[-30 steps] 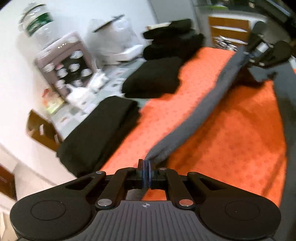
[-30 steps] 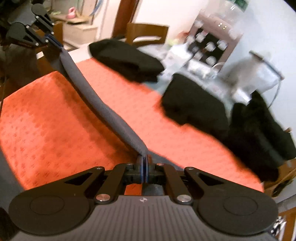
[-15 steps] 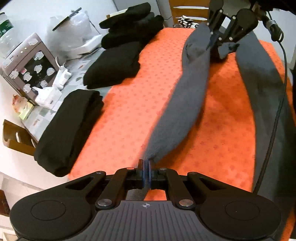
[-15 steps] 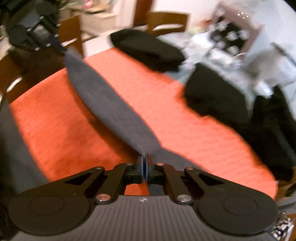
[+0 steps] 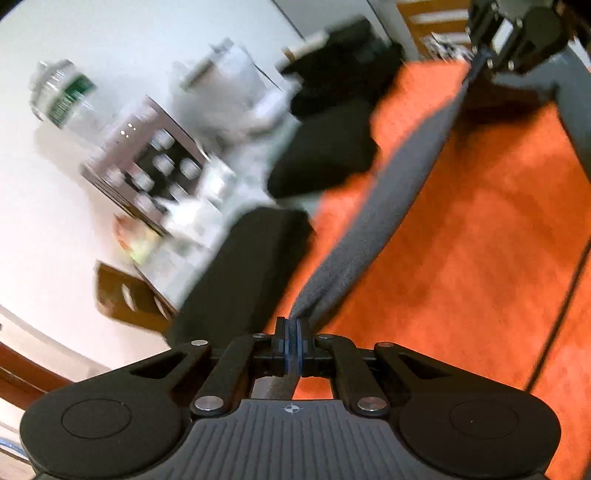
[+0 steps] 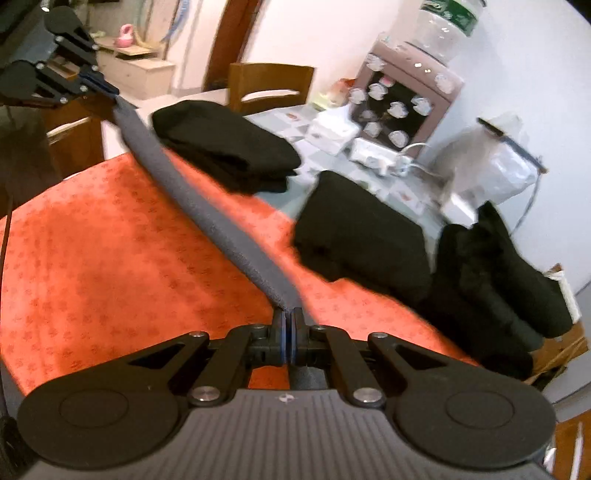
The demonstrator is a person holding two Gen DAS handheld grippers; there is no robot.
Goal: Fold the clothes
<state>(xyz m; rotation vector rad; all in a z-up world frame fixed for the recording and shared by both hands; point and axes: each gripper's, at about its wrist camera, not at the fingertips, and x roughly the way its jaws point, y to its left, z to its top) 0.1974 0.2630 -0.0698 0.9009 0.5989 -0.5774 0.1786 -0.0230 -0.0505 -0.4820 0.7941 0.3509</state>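
Note:
A grey garment (image 5: 391,206) hangs stretched in a taut band above the orange tablecloth (image 5: 480,258). My left gripper (image 5: 293,328) is shut on one end of it at the bottom of the left wrist view. The right gripper (image 5: 480,62) pinches the far end at the top right there. In the right wrist view the same grey garment (image 6: 207,206) runs from my right gripper (image 6: 288,321), shut on it, up to the left gripper (image 6: 110,90) at the top left. More grey cloth hangs down the right edge of the left wrist view.
Folded black clothes (image 6: 225,147) (image 6: 365,240) and a looser black pile (image 6: 509,280) lie along the far side of the orange cloth (image 6: 110,240). Behind them are a cabinet with cups (image 6: 402,107), a water bottle (image 6: 447,22), a plastic bag (image 6: 495,158) and a wooden chair (image 6: 269,86).
The grey garment has been drawn from a slack, wide fold into a narrow taut band. The left gripper has rolled, tilting its view toward the wall. Both grips hold.

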